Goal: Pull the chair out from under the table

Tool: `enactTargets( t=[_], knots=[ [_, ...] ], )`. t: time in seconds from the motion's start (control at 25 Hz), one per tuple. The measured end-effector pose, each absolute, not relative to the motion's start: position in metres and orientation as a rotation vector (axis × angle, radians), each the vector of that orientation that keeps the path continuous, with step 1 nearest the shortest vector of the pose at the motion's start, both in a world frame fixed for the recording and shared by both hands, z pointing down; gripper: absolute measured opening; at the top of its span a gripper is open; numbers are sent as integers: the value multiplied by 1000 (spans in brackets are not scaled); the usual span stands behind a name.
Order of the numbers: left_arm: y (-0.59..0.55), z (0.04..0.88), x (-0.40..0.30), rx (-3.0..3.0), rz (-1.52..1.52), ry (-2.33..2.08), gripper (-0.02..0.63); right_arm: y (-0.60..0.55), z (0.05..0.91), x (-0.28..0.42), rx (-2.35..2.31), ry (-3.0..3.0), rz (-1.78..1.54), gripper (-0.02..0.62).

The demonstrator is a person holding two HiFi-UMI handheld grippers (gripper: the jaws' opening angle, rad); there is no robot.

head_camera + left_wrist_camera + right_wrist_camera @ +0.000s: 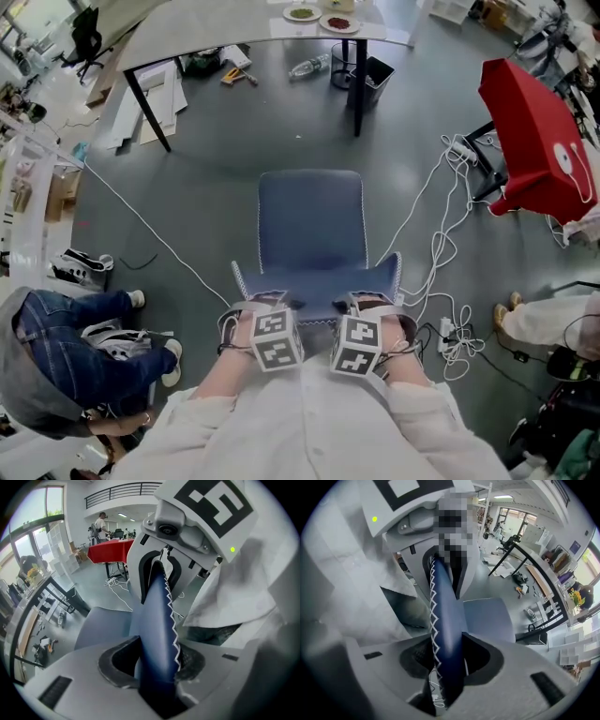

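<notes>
The blue chair [311, 220] stands on the grey floor, out from under the grey table [234, 23] and apart from its legs. Its backrest [319, 286] with white zigzag stitching faces me. My left gripper [267, 302] clamps the left part of the backrest's top edge and my right gripper [370, 302] the right part. In the left gripper view the backrest [157, 616] fills the gap in the left gripper [157, 667], with the seat [105, 625] beyond. The right gripper view shows the same backrest [445, 616] pinched in the right gripper [447, 667].
A red-covered stand [534, 131] is at the right, with white cables [441, 234] and a power strip [448, 333] on the floor beside the chair. A seated person in jeans [66, 328] is at the left. A black bin [361, 75] and a bottle [309, 66] lie under the table.
</notes>
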State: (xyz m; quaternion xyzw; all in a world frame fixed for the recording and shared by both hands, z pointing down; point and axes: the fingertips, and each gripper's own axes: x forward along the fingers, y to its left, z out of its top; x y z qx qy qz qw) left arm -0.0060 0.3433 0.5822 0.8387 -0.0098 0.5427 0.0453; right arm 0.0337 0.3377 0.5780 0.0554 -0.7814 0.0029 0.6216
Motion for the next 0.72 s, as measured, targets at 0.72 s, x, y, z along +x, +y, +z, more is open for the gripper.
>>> enactTargets(
  t=[0.72],
  knots=[
    [347, 542, 7, 2540, 1289, 13, 242, 339, 537, 23, 199, -2032, 228, 195]
  ],
)
